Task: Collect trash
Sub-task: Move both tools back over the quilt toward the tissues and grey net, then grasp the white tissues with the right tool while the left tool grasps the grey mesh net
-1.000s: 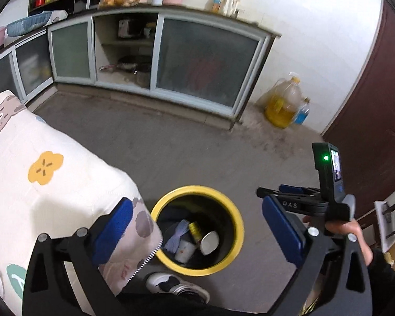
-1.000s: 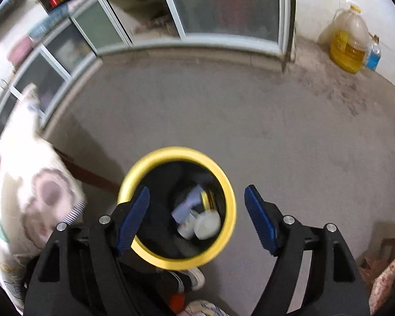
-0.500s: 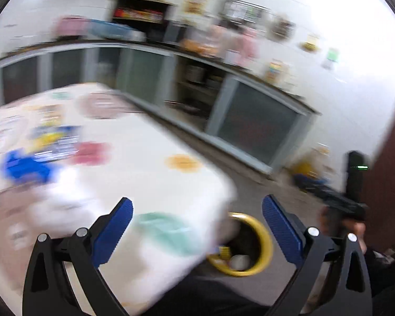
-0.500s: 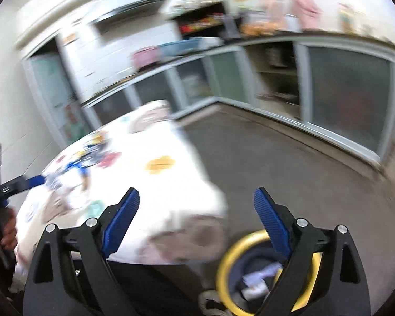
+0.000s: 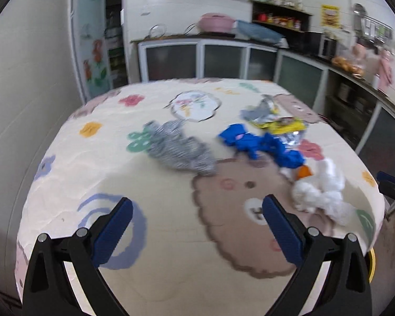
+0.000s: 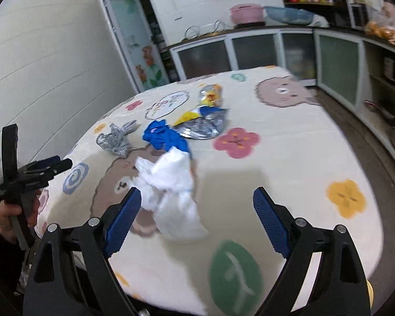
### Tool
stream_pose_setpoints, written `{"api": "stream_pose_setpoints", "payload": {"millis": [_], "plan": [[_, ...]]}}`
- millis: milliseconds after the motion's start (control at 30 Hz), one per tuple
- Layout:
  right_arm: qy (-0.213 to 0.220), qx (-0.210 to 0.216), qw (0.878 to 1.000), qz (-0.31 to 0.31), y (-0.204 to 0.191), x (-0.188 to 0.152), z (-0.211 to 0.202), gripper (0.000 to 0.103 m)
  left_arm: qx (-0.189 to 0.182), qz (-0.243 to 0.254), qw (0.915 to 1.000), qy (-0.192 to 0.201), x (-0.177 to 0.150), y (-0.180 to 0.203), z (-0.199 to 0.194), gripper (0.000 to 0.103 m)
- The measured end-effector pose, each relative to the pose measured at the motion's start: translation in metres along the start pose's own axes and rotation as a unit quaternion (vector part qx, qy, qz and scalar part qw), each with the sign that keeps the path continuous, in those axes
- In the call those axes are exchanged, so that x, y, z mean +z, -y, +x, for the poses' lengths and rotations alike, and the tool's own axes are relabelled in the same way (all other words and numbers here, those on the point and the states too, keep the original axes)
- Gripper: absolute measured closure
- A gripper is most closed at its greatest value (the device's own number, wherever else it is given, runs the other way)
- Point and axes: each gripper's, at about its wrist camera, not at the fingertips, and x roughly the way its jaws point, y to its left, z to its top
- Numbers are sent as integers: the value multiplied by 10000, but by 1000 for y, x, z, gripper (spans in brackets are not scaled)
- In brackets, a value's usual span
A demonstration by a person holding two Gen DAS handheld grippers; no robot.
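Trash lies on a table with a cartoon-print cloth (image 5: 171, 210) (image 6: 289, 152). A crumpled white tissue wad (image 5: 321, 192) (image 6: 171, 189) lies nearest my right gripper. Behind it are a blue crumpled wrapper (image 5: 260, 144) (image 6: 166, 134), a grey striped rag (image 5: 179, 147) (image 6: 115, 139) and yellow and silver snack bags (image 5: 279, 121) (image 6: 205, 121). A small orange piece (image 5: 304, 171) sits beside the tissue. My left gripper (image 5: 194, 223) is open and empty over the table's near edge. My right gripper (image 6: 197, 218) is open and empty, just in front of the tissue.
A sliver of the yellow bin rim (image 5: 371, 266) shows below the table's right edge. Kitchen cabinets (image 5: 223, 58) and a counter with pots line the back and right walls. A fridge (image 5: 92, 47) stands at the back left. My left gripper also shows in the right wrist view (image 6: 39, 171).
Both grippers swung up from over the yellow bin on the floor to face the tabletop trash. Both stayed open and empty.
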Motion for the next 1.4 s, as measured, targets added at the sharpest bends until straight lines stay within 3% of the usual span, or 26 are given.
{"api": "stream_pose_setpoints", "payload": {"millis": [267,667,900,1067,1200,1233,1400], "plan": [[-342,174,9993,-32,-17,18,45,25,335,-363,9987,-129,11,-37,31,8],[-510,167,9985,-118,-19,27,71,29,203,-426,9980,-418,38,-42,83,8],[-566,193,9982,-81,-14,27,78,30,-8,-386,9985,-398,47,-36,96,8],[-682,256,9973,-58,-12,26,85,32,-194,-863,9942,-611,46,-52,111,8],[-732,260,9970,-56,-12,26,91,35,-246,-884,9931,-726,46,-51,122,9],[-751,279,9968,-34,-11,27,93,40,-300,-903,9926,-752,46,-51,125,10],[-906,331,9953,-116,-14,27,97,73,-720,-1115,9866,-947,47,-51,135,59]]}}
